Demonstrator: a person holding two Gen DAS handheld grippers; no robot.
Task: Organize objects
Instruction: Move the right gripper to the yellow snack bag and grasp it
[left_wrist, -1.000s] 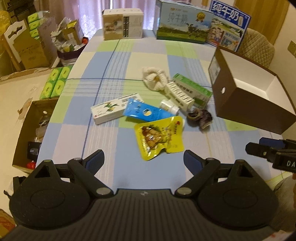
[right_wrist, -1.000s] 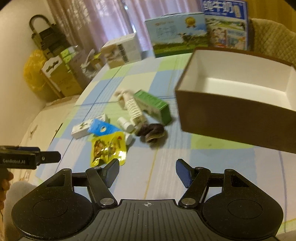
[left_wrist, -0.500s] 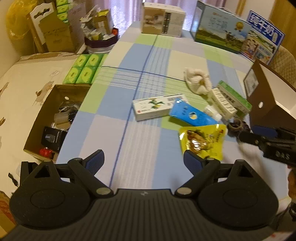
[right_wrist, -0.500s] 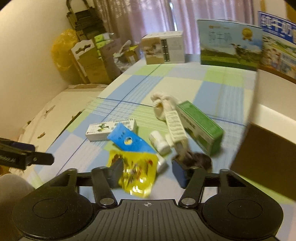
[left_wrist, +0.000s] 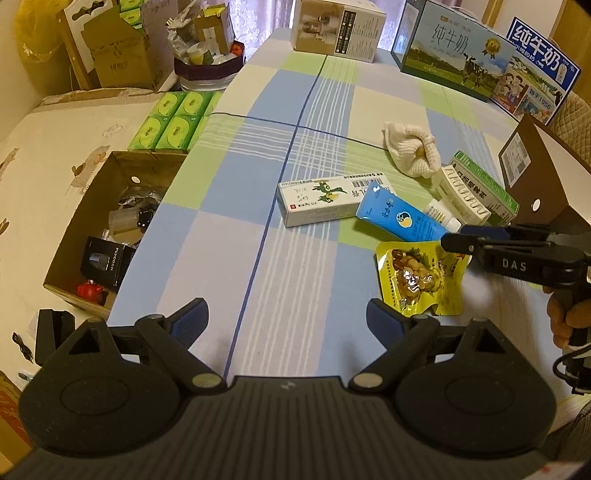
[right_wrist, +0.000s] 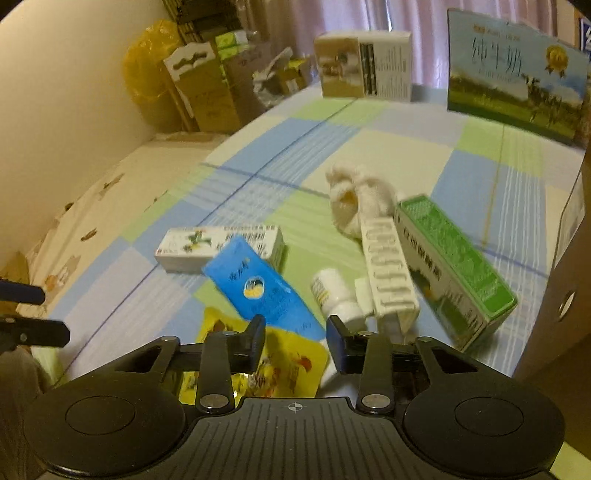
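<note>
A loose pile lies on the checked tablecloth (left_wrist: 229, 258). It holds a white bird-print box (left_wrist: 332, 199), a blue tube (left_wrist: 399, 218), a yellow snack pouch (left_wrist: 421, 280), a white bottle (right_wrist: 332, 291), a ribbed white box (right_wrist: 388, 273), a green box (right_wrist: 454, 266) and a knitted cream piece (left_wrist: 410, 147). My right gripper (right_wrist: 295, 343) hovers low over the yellow snack pouch (right_wrist: 280, 365) and the blue tube's (right_wrist: 258, 291) end. Its jaws are partly narrowed, with nothing pinched. My left gripper (left_wrist: 286, 321) stands wide open and empty over bare cloth, left of the pile.
A brown open box (left_wrist: 535, 177) stands right of the pile. Milk cartons (left_wrist: 454, 51) and a beige carton (left_wrist: 336, 33) line the far edge. Beside the table's left edge sit a cardboard box of oddments (left_wrist: 92, 236) and green packs (left_wrist: 170, 125).
My right gripper swung left from the brown box to over the yellow pouch, and its jaws narrowed. The left gripper shifted left and back, so the pile now lies to its right.
</note>
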